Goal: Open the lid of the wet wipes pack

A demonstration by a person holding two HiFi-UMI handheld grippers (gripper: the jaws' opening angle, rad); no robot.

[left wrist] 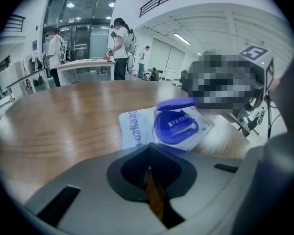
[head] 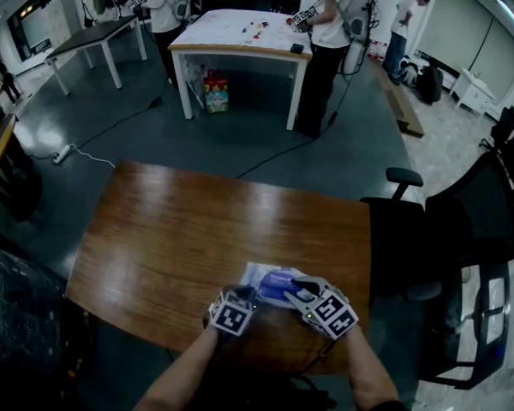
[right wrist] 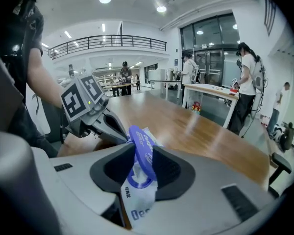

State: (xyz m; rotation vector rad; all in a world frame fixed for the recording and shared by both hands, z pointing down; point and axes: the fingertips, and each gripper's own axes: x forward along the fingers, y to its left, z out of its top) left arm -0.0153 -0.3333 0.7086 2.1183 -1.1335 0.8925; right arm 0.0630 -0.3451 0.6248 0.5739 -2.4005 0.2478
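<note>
A white wet wipes pack (head: pixel 259 274) lies near the front edge of the wooden table (head: pixel 180 238). Its blue lid (left wrist: pixel 175 104) is raised off the blue ring (left wrist: pixel 176 127) around the opening. The lid (right wrist: pixel 142 143) stands on edge between the jaws of my right gripper (right wrist: pixel 141 153), which is shut on it, and the pack (right wrist: pixel 136 195) hangs below. In the head view my right gripper (head: pixel 295 291) is over the pack's near right side. My left gripper (left wrist: pixel 149 153) has its jaws together at the pack's near edge, and its tips are hidden. From above, my left gripper (head: pixel 244 296) sits at the pack's near left corner.
A black office chair (head: pixel 463 229) stands close to the table's right side. Across the dark floor, people stand around a white table (head: pixel 240 32) with small objects on it. A cable and power strip (head: pixel 64 152) lie on the floor at the left.
</note>
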